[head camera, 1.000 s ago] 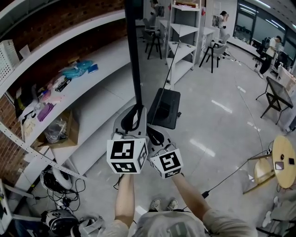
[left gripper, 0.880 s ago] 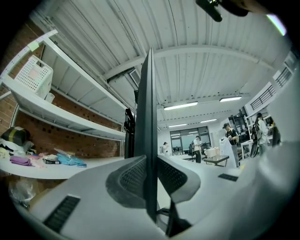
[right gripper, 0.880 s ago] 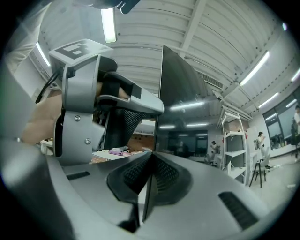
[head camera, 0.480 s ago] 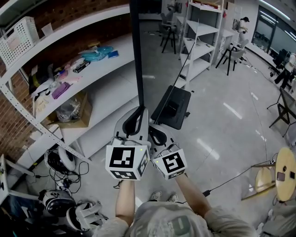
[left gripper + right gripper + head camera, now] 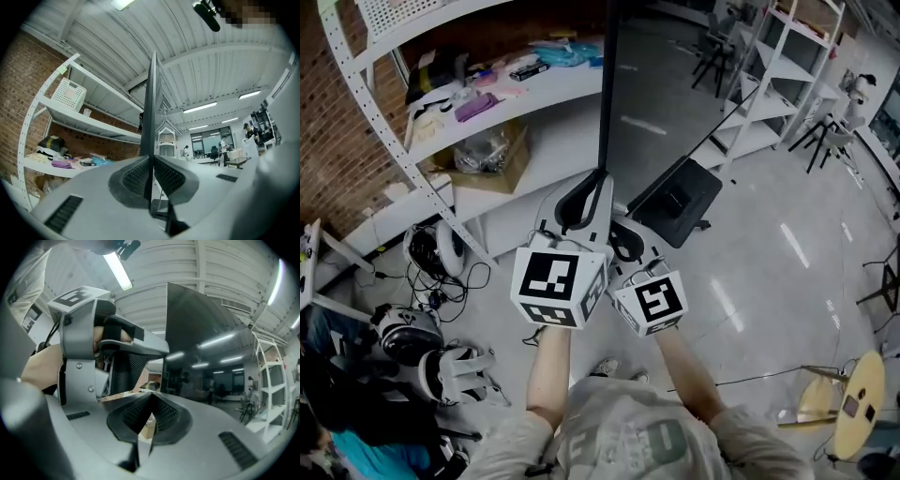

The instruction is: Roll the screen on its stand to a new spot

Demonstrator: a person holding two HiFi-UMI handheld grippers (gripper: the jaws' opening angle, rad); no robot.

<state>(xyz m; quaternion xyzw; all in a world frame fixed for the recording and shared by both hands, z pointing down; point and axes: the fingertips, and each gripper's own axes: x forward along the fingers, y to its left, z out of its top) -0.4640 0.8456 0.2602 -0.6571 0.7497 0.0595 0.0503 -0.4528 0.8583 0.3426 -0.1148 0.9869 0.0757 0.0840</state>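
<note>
The screen [image 5: 661, 89] stands edge-on in front of me, a thin dark edge with a reflective face to its right. Its black stand base [image 5: 675, 200] rests on the grey floor. My left gripper [image 5: 598, 185] is shut on the screen's near edge; its jaws have just been closing with that edge between them. In the left gripper view the screen's edge [image 5: 150, 108] rises from between the left gripper's [image 5: 151, 157] pads. My right gripper [image 5: 617, 225] sits just right of the left one, shut and holding nothing. In the right gripper view the right gripper [image 5: 151, 397] has its tips together, beside the screen [image 5: 206, 352].
A white shelving rack [image 5: 389, 122] with bags and small items runs along the brick wall at left, a cardboard box [image 5: 492, 155] on its lower shelf. Headsets and cables [image 5: 422, 328] lie on the floor at lower left. White shelf units [image 5: 787, 66] stand behind; a round table [image 5: 853, 403] at lower right.
Both grippers and the screen have moved together across the floor. The shelving rack and the gear on the floor now show nearer and further right in the head view.
</note>
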